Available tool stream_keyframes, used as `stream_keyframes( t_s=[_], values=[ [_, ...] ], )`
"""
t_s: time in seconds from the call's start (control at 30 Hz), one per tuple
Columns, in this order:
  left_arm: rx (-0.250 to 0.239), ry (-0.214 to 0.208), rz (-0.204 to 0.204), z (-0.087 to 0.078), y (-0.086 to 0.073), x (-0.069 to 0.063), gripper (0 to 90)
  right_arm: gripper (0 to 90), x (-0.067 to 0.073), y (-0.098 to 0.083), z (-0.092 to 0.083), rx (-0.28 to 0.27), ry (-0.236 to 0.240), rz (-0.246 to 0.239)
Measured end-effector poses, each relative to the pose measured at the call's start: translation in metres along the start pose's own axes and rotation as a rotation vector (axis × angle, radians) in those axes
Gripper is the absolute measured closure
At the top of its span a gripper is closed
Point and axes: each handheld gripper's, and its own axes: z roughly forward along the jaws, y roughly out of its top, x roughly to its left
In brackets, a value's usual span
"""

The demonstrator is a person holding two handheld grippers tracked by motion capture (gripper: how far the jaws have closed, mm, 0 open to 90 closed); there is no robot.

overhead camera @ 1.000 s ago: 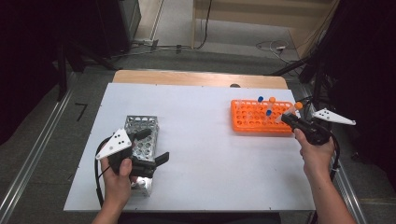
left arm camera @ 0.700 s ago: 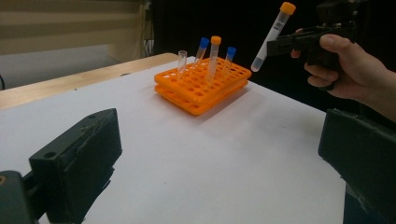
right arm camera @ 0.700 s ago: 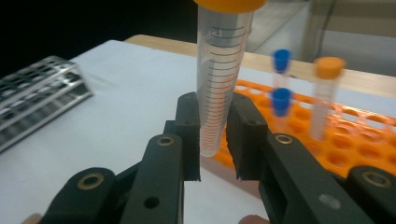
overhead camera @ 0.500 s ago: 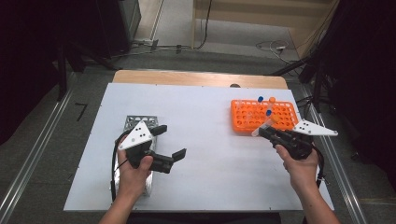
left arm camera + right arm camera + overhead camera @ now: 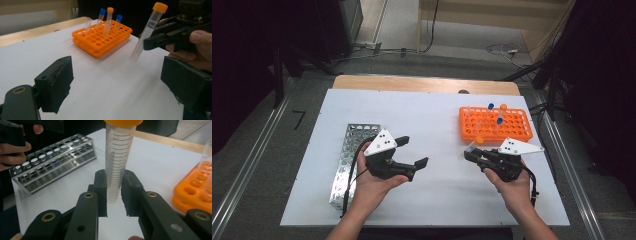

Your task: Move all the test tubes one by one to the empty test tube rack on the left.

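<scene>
Broadly, a white table [image 5: 432, 120] spreads across the high view, with a person's two forearms coming in from the bottom edge. On the table's left side lies a long metal test-tube rack [image 5: 347, 165], its rows of round holes bare. On the right side, toward the far edge, sits an orange plastic rack [image 5: 512, 131] with a few tubes standing in it – two with blue caps, one with an orange cap and one with no cap.

The left gripper [image 5: 413, 151] hovers over the table just beside the metal rack, pointing toward the right. Its jaws stand wide apart with nothing between them, though they have just been closing a little.

The right gripper [image 5: 472, 154] is held near the front edge of the orange rack, pointing left toward the other gripper. Its jaws are clamped on the lower part of a clear, graduated tube with an orange cap [image 5: 150, 28] – the tube tilts upward out of the pads, above the table and between the two racks.
</scene>
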Motion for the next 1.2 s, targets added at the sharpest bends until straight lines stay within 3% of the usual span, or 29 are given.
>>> stream_keyframes(
  t_s=[0.13,0.23,0.3,0.43,0.63,0.9,1.03,1.2],
  values=[
    [0.022,0.012,0.006,0.006,-0.001,-0.006,19.7,73.2,0.01,0.0,0.011,0.021,0.026,-0.009],
    [0.032,-0.025,0.004,0.011,-0.001,-0.011,27.4,73.2,0.018,0.0,0.018,0.037,0.044,-0.022],
    [0.032,-0.059,0.007,0.013,-0.001,-0.014,38.6,73.2,0.026,0.0,0.025,0.057,0.067,-0.039],
    [0.035,-0.116,0.017,0.018,0.0,-0.021,48.0,73.2,0.036,-0.001,0.034,0.082,0.092,-0.069],
    [0.056,-0.15,0.043,0.025,-0.001,-0.029,55.5,73.2,0.048,-0.001,0.042,0.102,0.127,-0.097],
    [0.062,-0.147,0.059,0.03,-0.002,-0.034,60.3,73.2,0.058,-0.001,0.046,0.122,0.154,-0.134],
    [0.074,-0.149,0.077,0.031,-0.002,-0.036,67.9,73.2,0.061,-0.002,0.048,0.134,0.167,-0.146],
    [0.076,-0.111,0.099,0.031,-0.003,-0.036,73.3,73.2,0.059,-0.002,0.048,0.138,0.175,-0.136]
  ],
)
